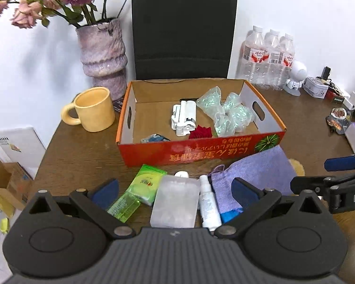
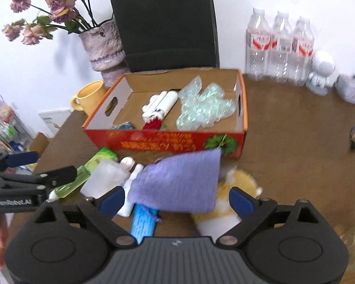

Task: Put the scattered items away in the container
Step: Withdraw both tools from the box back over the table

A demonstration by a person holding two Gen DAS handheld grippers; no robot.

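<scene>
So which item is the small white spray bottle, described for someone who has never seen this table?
Start at the orange cardboard box in the middle of the brown table. A row of loose items lies on the near side of it. The spray bottle is the slim white tube between the frosted clear case and the purple cloth.

My open claws hover before the cardboard box point(image 1: 201, 151); pouch point(image 1: 248, 175), spray bottle point(image 1: 208, 203) and wipes packet point(image 1: 146, 184) lie between.

"GenRobot.AI" is printed in white on the left gripper point(image 2: 23, 177); the box's point(image 1: 201, 152) inverted script is unreadable.
</scene>
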